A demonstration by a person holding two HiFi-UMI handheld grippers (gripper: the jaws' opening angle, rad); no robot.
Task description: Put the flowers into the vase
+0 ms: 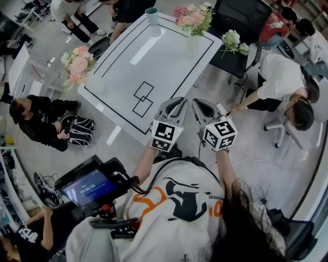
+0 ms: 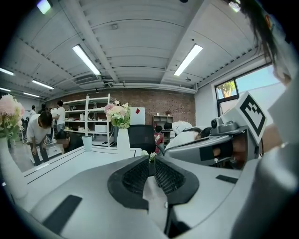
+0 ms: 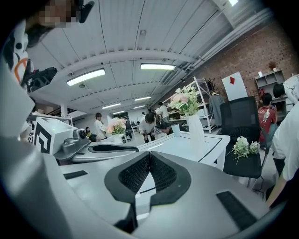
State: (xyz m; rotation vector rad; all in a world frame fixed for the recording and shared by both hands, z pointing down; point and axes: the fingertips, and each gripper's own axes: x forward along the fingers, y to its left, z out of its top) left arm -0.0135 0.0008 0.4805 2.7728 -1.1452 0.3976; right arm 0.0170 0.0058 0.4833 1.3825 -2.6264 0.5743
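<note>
A tall white vase (image 3: 195, 130) with pink and white flowers (image 1: 193, 18) stands at the far right corner of the white table (image 1: 154, 56). A second pink bouquet (image 1: 78, 64) stands at the table's left edge. A loose white flower bunch (image 1: 234, 42) lies on a black chair (image 3: 240, 116) beyond the table. My left gripper (image 1: 178, 104) and right gripper (image 1: 201, 106) hover side by side over the table's near corner, away from all the flowers. The left one's jaws (image 2: 151, 161) stand almost together with nothing in the thin slit. The right one's jaws (image 3: 149, 156) meet at the tips, empty.
A teal cup (image 1: 152, 15) sits at the table's far edge. Black lines and two small squares (image 1: 143, 98) mark the tabletop. People sit and crouch around the table on both sides (image 1: 41, 120) (image 1: 287, 87). A camera rig with a screen (image 1: 89, 187) is at my lower left.
</note>
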